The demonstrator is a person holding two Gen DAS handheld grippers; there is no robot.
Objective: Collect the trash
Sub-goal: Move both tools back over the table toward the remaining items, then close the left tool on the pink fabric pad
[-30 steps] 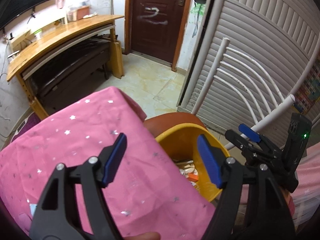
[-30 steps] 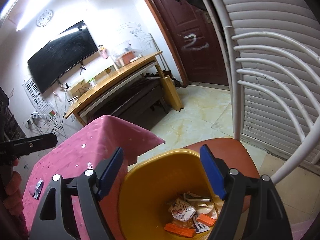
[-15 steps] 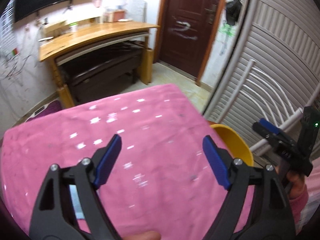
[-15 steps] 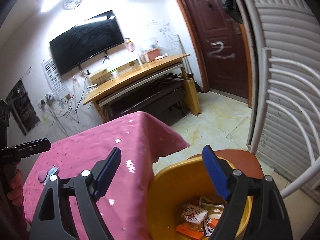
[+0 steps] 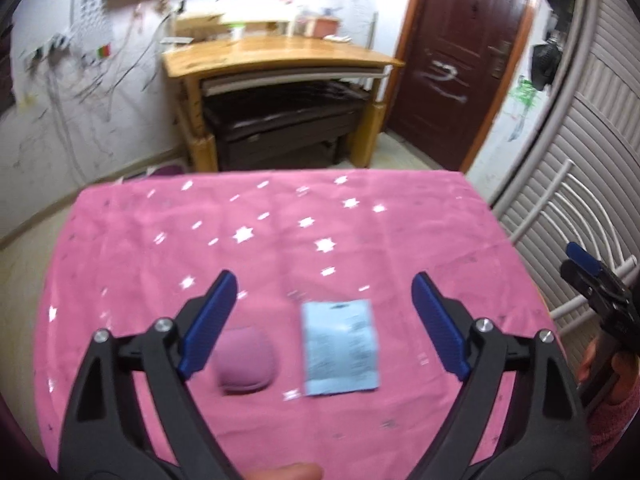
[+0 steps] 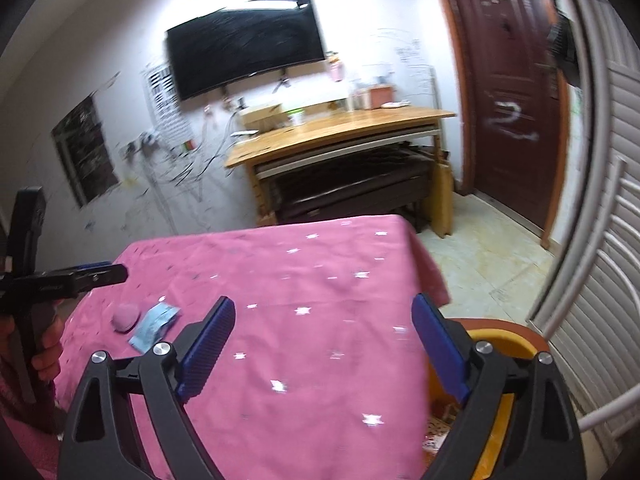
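Pale blue wrapper (image 5: 340,346), flat on the pink starred cloth of the desk (image 5: 280,216), near edge, printed face up, roughly square with no strong long axis, edges nearly squared to the left wrist view. Just beside it, to its left and apart by a narrow strip of cloth, a small pink rounded lump (image 5: 246,364) (soft pad or crumpled scrap, cannot tell which). Directly ahead of and below the left tool (image 5: 322,316), wrapper framed between the two blue pads, a little toward the right-hand one; lump close by the left-hand pad. Jaws of the left tool wide and opening further, nothing held, no pad touching anything. Right tool (image 6: 324,344) likewise wide, opening, empty, over bare cloth with the wrapper (image 6: 154,324) well off to its left, by the left tool (image 6: 96,276). Yellow bin (image 6: 504,364) low at the right beside the desk, behind the right tool's pad, a little litter visible inside. Left hand plainly the nearer, so probably a short forward-and-down reach, pads astride the wrapper; thin and flat, likely hard to pinch without catching the cloth.
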